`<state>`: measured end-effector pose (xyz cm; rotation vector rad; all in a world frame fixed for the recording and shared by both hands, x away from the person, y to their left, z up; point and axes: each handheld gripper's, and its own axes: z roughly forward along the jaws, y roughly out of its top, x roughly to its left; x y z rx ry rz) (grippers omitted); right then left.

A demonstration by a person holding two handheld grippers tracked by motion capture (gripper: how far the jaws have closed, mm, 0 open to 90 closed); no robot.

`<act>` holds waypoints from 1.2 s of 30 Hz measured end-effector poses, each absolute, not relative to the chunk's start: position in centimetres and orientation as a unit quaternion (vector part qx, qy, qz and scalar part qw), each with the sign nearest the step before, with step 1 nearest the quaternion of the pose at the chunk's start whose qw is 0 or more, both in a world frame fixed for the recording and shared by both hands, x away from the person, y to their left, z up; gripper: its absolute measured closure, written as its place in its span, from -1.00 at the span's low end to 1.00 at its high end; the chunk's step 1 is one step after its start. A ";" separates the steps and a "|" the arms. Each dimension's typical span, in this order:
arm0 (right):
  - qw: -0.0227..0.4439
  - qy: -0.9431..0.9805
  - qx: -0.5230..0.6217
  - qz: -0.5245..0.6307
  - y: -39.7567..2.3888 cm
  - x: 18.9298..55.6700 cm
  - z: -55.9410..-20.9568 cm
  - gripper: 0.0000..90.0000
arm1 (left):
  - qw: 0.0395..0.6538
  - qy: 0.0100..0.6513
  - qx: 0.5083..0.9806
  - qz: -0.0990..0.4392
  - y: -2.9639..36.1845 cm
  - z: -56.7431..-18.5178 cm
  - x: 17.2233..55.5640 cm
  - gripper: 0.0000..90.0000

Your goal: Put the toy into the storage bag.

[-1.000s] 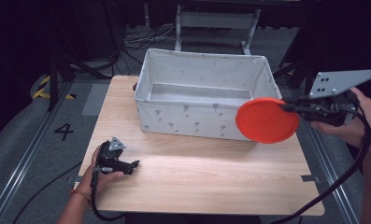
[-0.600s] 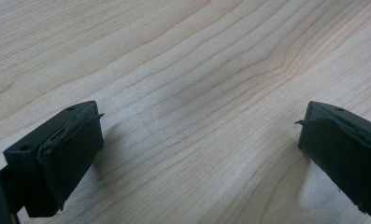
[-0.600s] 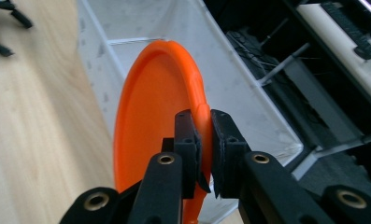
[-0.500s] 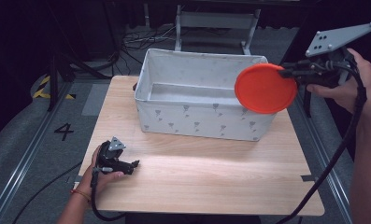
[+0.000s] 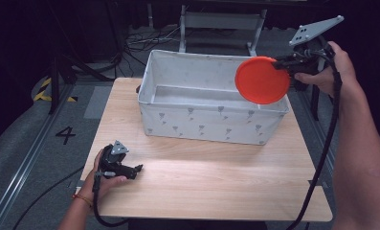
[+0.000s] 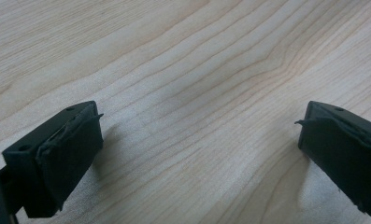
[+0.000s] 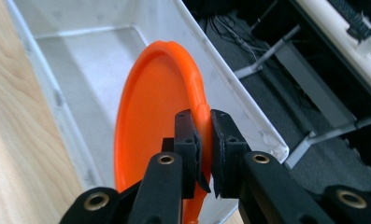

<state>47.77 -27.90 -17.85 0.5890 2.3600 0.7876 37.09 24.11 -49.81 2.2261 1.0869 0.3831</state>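
Pale wooden worktop [image 5: 216, 177] in a dark room; right gripper [image 7: 203, 135] fingers pinch an orange plate's [image 5: 262, 80] rim above the white bin [image 5: 206, 124]; left gripper [image 6: 197, 140] fingers spread, empty, near left.

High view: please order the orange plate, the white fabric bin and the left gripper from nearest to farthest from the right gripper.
1. The orange plate: pinched at its rim in the jaws of the right gripper, over the bin's right end.
2. The white fabric bin: just below the plate, at the table's far side.
3. The left gripper: at the table's near left, jaws open.
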 end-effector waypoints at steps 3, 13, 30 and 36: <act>0.281 0.887 0.230 0.287 -28.0 48.8 -18.9 0.83 | 0.312 0.412 0.844 0.145 24.1 -49.8 37.1 -1.00; 0.252 0.903 0.222 0.268 -27.2 50.2 -22.4 0.83 | 0.312 0.411 0.844 0.145 24.1 -49.8 37.1 -1.00; 0.181 0.942 0.193 0.206 -25.9 51.2 -28.1 0.83 | 0.312 0.410 0.844 0.145 24.1 -49.8 37.1 -1.00; 0.168 0.948 0.191 0.192 -25.9 51.3 -29.0 0.83 | 0.312 0.410 0.845 0.145 24.1 -49.8 37.1 -1.00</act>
